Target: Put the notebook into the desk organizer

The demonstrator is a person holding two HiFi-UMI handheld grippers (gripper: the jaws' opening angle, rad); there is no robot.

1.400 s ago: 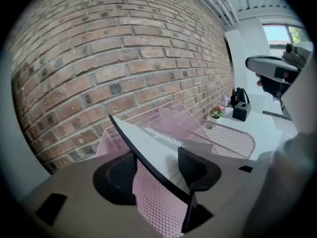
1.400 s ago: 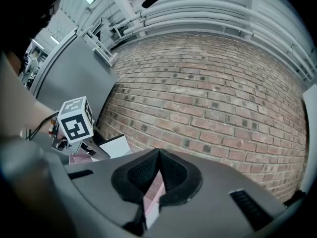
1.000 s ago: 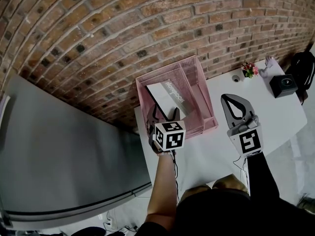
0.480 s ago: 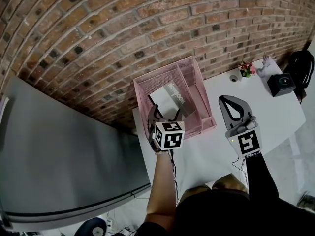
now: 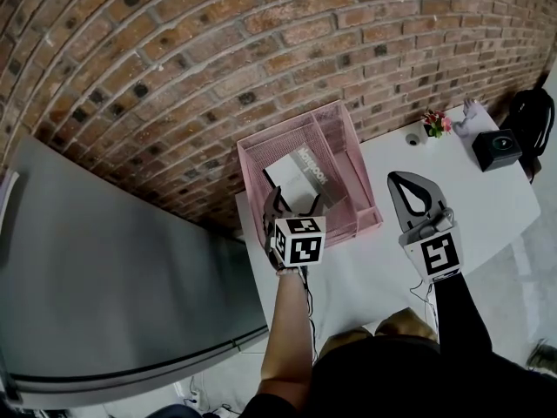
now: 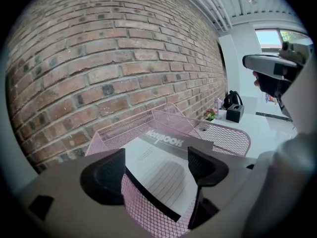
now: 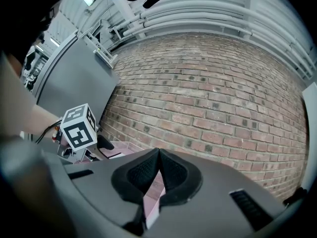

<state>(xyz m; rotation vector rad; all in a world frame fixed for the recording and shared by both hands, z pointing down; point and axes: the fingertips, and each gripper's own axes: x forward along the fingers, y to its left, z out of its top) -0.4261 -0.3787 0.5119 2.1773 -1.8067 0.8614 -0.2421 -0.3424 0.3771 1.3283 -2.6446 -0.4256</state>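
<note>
Standing wide apart, the jaws of the left gripper (image 6: 156, 157) have just been opening, and their pads press on nothing. This gripper points down and forward at the near edge of the pink desk organizer (image 5: 261, 151). In the left gripper view the front mesh wall of the organizer shows between the jaws, and the notebook (image 6: 163, 167) is behind that wall, free of both pads.

The notebook is inside the large left compartment of the organizer. Its grey band with the printed title is at the far end, toward the brick wall (image 5: 218, 50), and its white lined face looks up. It seems to slope there, but I cannot tell if it leans on the back wall. The smaller compartments at the right of the organizer look empty.

The right gripper (image 7: 158, 157) has its jaws closed together with nothing between them. It is held level over the white worktop (image 5: 383, 268), to the right of the organizer and well apart from it.

The organizer stands at the back of the worktop, against the brick wall. Farther right on the worktop are a small bunch of flowers (image 5: 439, 122) and a black box (image 5: 498, 149), both far from the grippers. A grey cabinet (image 5: 104, 259) stands left of the worktop.
</note>
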